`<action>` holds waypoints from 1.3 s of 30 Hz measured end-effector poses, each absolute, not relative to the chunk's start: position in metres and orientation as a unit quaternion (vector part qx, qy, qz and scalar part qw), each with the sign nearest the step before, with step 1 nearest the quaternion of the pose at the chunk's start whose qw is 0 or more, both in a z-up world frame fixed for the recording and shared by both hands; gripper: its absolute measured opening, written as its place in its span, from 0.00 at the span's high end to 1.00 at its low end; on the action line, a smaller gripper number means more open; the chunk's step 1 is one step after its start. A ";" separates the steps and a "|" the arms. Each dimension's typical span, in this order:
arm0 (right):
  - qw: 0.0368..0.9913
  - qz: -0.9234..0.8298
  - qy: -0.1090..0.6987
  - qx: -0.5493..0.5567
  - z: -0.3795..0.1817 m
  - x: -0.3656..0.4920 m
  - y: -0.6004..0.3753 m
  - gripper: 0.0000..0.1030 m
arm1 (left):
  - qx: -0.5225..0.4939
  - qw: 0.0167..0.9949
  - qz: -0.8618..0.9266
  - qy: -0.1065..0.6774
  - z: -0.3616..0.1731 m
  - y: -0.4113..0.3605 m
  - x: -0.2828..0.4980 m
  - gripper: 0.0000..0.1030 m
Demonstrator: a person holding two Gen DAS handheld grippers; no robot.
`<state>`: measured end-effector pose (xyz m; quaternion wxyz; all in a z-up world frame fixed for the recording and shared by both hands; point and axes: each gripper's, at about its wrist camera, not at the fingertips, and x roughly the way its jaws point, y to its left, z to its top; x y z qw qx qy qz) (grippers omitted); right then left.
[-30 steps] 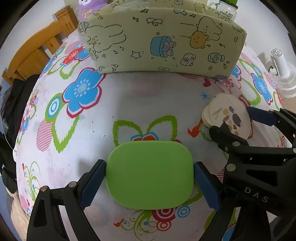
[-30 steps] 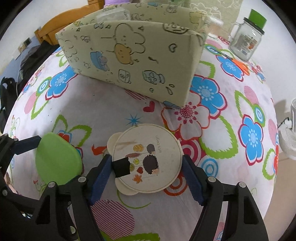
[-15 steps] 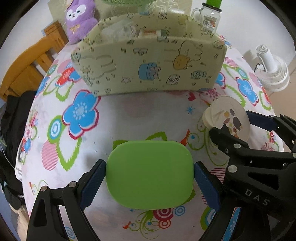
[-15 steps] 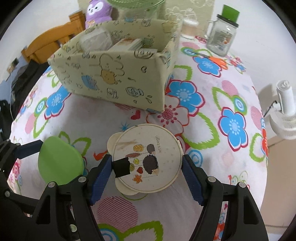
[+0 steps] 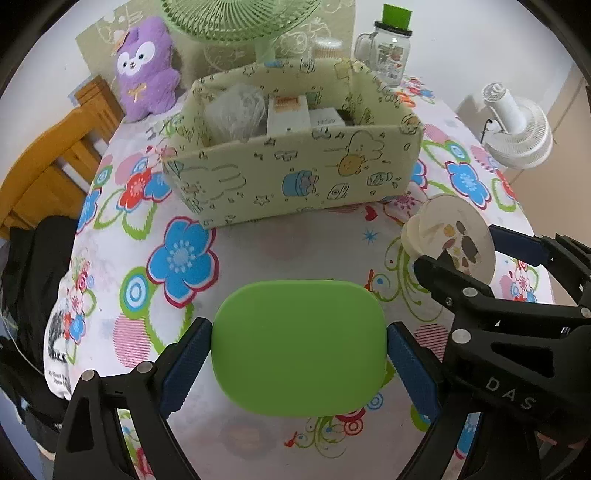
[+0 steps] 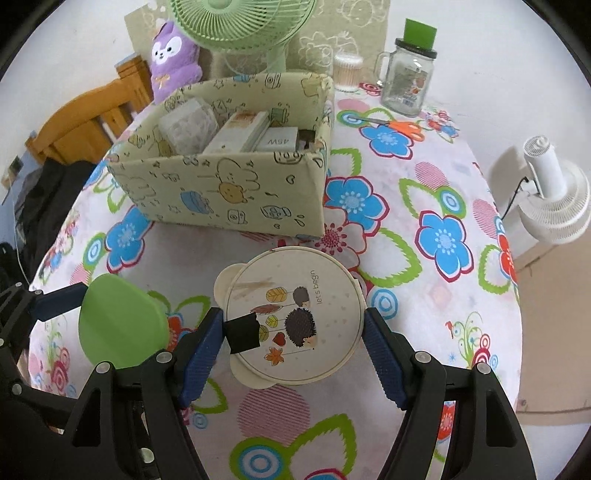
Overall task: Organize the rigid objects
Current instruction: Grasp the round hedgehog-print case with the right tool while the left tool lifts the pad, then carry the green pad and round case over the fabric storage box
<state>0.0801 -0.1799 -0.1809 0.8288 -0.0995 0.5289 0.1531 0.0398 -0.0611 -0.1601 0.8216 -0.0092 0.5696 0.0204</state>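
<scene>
My left gripper (image 5: 299, 354) is shut on a flat green rounded-rectangle box (image 5: 299, 343), its blue pads pressed on the two short sides, and holds it above the flowered tablecloth. My right gripper (image 6: 293, 334) is shut on a round cream container with a hedgehog picture (image 6: 293, 314), also held off the table. In the left wrist view the cream container (image 5: 454, 236) and the right gripper sit at the right; in the right wrist view the green box (image 6: 118, 325) shows at the left. A pale green patterned storage box (image 5: 295, 177) stands behind both, open-topped, with several items inside.
Behind the storage box (image 6: 229, 195) stand a green fan (image 6: 240, 26), a purple plush toy (image 5: 146, 74) and a glass jar with a green lid (image 6: 406, 74). Orange scissors (image 6: 399, 127) lie on the cloth. A white fan (image 6: 554, 199) and a wooden chair (image 5: 48, 166) flank the table.
Both grippers have risen with their loads: the table and storage box look smaller and farther, and the box's inside, the fan and the plush toy have come into view.
</scene>
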 end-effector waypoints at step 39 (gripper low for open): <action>0.870 0.054 0.488 -0.048 -0.093 0.052 -0.132 0.26 | 0.055 0.857 -0.067 0.508 -0.077 -0.023 0.039 0.08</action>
